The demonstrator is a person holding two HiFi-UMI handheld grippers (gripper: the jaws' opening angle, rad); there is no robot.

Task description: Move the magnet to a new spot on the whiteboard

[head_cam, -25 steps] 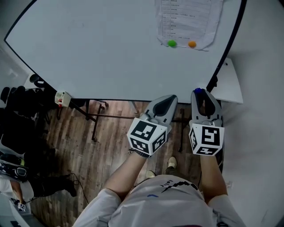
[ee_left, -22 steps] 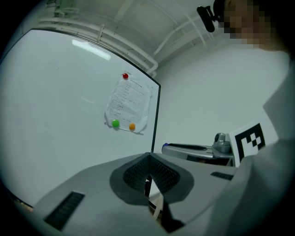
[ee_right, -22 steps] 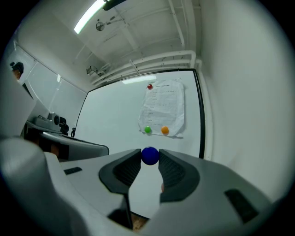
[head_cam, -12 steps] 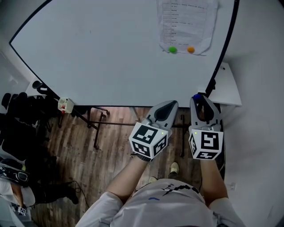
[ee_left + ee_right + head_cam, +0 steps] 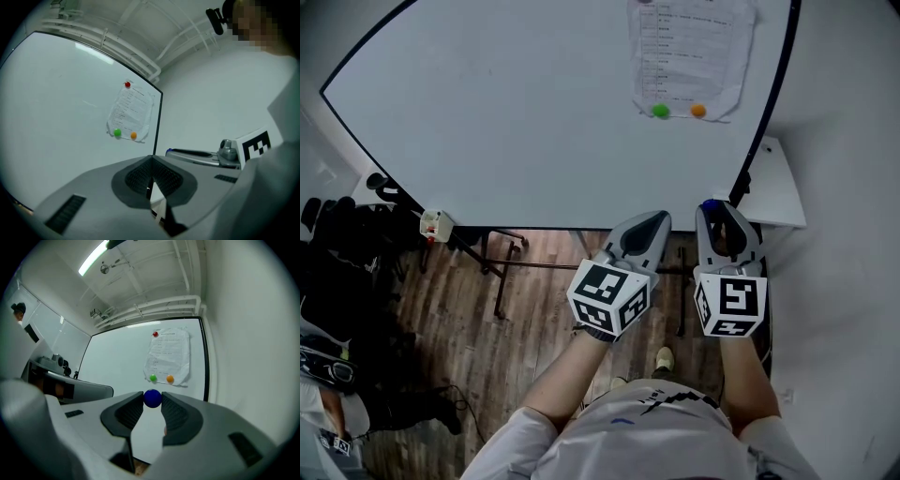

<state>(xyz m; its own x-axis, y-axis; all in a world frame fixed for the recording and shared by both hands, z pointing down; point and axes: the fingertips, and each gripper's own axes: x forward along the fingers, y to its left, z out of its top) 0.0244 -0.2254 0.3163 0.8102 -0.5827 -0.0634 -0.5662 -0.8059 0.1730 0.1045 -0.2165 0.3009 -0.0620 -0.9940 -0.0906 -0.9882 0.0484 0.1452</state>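
Raised slightly, right gripper point(image 5: 152, 399) pinches blue magnet point(image 5: 152, 398); left gripper point(image 5: 152, 158) closed, empty. Press magnet flat onto bare whiteboard point(image 5: 117, 362) ahead.

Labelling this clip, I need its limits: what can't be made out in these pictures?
- Print on the paper sheet: too small, every view.
- Red magnet: cut off by the head view's top edge.
- Blue magnet: head view, mostly hidden by the right gripper.
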